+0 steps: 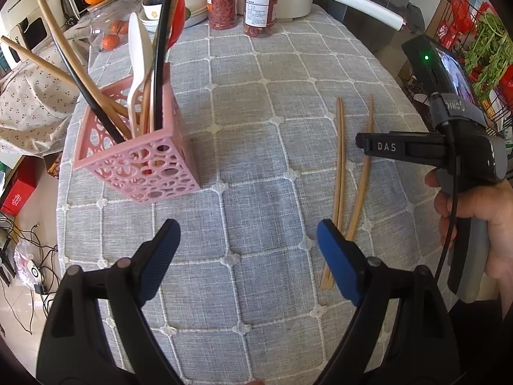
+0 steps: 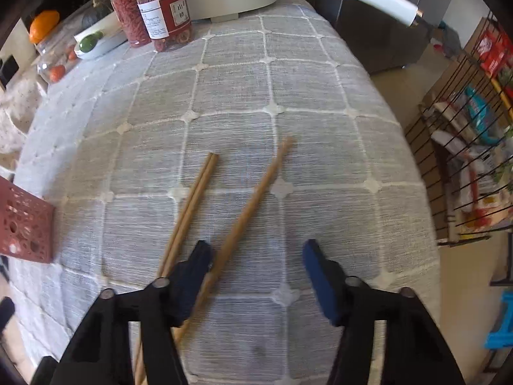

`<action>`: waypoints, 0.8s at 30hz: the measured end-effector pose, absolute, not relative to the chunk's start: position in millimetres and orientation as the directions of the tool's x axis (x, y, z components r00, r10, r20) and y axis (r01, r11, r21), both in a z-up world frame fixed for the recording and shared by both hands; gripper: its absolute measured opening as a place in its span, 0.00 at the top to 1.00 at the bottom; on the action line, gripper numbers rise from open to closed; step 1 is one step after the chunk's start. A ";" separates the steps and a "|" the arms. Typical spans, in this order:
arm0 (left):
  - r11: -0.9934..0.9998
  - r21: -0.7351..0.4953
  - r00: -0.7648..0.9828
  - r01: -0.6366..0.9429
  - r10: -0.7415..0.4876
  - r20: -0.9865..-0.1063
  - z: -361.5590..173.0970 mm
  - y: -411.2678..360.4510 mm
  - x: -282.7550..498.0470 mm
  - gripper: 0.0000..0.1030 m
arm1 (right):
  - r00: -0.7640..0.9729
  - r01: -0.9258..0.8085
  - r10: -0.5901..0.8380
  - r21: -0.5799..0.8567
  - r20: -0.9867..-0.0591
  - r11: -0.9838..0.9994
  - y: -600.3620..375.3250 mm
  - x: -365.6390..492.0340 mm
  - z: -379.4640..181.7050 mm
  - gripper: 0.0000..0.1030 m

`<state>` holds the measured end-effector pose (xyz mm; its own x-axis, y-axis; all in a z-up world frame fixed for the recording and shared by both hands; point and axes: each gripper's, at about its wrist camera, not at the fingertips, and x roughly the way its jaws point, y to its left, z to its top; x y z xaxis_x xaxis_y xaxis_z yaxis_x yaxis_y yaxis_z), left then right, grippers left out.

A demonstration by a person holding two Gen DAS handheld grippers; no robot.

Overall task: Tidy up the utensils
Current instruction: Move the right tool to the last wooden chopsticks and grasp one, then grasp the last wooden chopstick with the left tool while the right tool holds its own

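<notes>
Both hand-held grippers, left [image 1: 247,240] and right [image 2: 256,260], gape wide (empty); three wooden chopsticks [image 2: 192,205] lie mid-frame on the grey checked worktop [image 2: 288,96]; pink perforated holder [image 1: 141,163] upper left.

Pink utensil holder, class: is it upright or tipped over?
Upright: the pink utensil holder stands on the tablecloth, utensils sticking out the top.

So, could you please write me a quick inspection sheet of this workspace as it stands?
Surface: grey checked tablecloth, flat.
Job's things: pink holder upright, holding utensils; three wooden chopsticks loose on the cloth, two paired, one angled apart.
Clutter: two jars, fruit container, dishes at the far edge.
Grippers: left gripper jaws open, empty; right gripper jaws open above the chopsticks.
Cables: black lead on the right gripper; wires on the floor.
Surroundings: wire rack with groceries.
</notes>
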<state>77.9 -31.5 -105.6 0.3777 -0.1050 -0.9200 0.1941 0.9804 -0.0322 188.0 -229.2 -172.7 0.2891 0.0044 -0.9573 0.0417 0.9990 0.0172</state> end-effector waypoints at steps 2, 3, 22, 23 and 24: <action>0.979 -0.032 0.381 0.202 -0.109 -0.918 -105.0 -33.5 76.2 0.15 | 0.284 0.044 0.012 0.026 -0.959 0.999 -236.5 187.9 -170.9 0.73; 0.978 -0.030 0.383 0.208 -0.110 -0.917 -104.8 -35.2 75.3 0.15 | 0.279 0.048 0.023 0.038 -0.960 0.998 -241.5 187.8 -170.8 0.82; 0.949 -0.020 0.413 0.315 -0.156 -0.897 -112.0 -87.1 95.9 0.60 | 0.332 0.107 0.300 0.351 -0.894 0.930 -335.6 141.8 -120.1 0.93; 0.945 -0.038 0.398 0.324 -0.173 -0.901 -115.2 -92.5 101.4 0.64 | 0.331 0.102 0.315 0.365 -0.890 0.925 -337.5 141.6 -119.2 0.93; 0.942 -0.062 0.379 0.330 -0.193 -0.905 -118.8 -97.9 107.3 0.72 | 0.331 0.096 0.326 0.375 -0.886 0.922 -337.3 140.3 -117.6 0.93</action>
<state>107.3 -97.9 -118.8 0.3791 -0.1927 -0.9051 0.3300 0.9419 -0.0622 140.3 -337.3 -117.6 0.3311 0.3257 -0.8856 0.0957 0.9221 0.3749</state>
